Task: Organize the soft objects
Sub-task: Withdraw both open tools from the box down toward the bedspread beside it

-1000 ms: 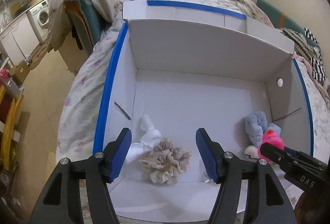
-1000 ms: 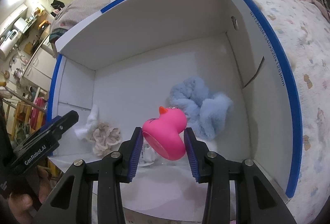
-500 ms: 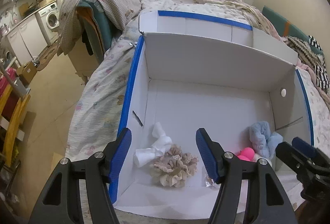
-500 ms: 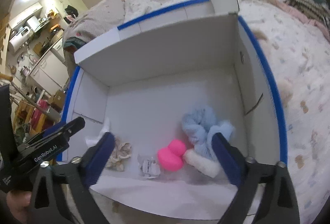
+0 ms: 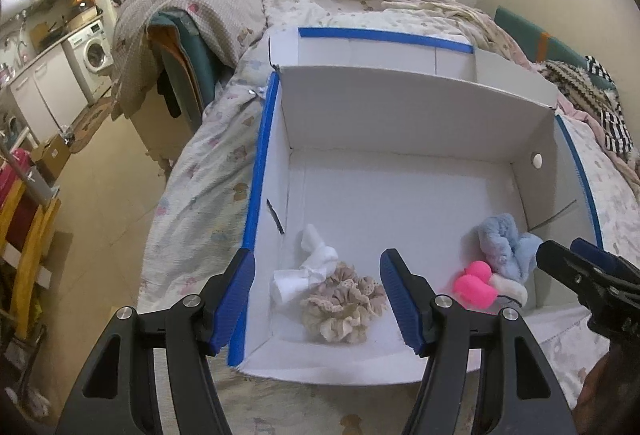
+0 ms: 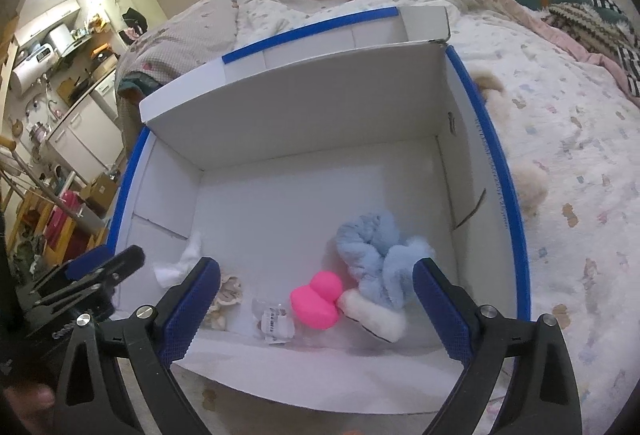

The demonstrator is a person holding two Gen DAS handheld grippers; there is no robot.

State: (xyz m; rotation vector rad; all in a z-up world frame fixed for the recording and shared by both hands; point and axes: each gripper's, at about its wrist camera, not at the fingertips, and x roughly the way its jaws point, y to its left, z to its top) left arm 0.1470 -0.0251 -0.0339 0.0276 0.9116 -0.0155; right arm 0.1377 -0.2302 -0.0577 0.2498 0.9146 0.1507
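**Both tools empty above the box on the bed**

I have the left tool [image 5: 316,299] hanging over the near left corner of the white box [image 5: 400,107], jaws partly apart with nothing between them. Below it, on the box floor, lie a beige scrunchie [image 5: 344,307] and, touching it on the left, a white cloth [image 5: 308,271]. My right tool [image 6: 316,311] has just been opening and now stands wide, nothing between its pads. The pink duck [image 6: 316,299] lies on its side near the front wall, right of centre, touching a blue fluffy scrunchie [image 6: 380,255] and a white fluffy piece [image 6: 372,317]. A small clear packet [image 6: 272,319] sits just left of the duck. The box, edged with blue tape, rests on a patterned bedspread [image 6: 568,139].
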